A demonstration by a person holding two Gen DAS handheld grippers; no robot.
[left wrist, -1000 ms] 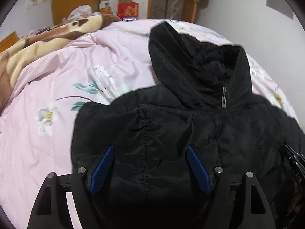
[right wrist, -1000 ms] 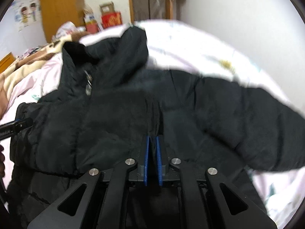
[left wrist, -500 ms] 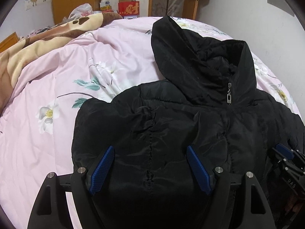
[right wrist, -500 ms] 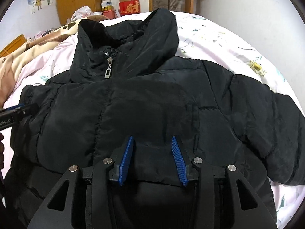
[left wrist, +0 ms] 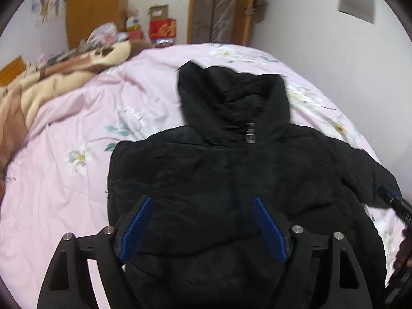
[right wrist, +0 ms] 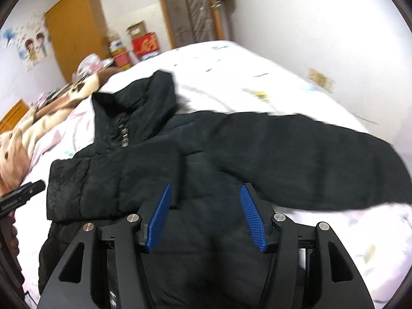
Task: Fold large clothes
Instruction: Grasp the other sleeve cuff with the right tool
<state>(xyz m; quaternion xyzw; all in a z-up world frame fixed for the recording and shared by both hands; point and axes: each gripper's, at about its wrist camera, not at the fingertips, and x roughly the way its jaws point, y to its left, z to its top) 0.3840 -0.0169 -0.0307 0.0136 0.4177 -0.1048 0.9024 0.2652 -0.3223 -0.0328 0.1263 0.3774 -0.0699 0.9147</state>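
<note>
Both grippers, left (left wrist: 202, 228) and right (right wrist: 204, 217), have lifted, spread empty above black jacket (left wrist: 231, 180).

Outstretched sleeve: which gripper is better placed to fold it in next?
Right, probably. The outstretched sleeve lies just beyond the open right gripper; the open left gripper hovers over the jacket's opposite, already folded side.

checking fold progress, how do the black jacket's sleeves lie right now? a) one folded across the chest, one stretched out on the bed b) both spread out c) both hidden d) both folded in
a: in the right wrist view one sleeve of the black jacket lies across the chest, and the other sleeve stretches out over the bed.
</note>
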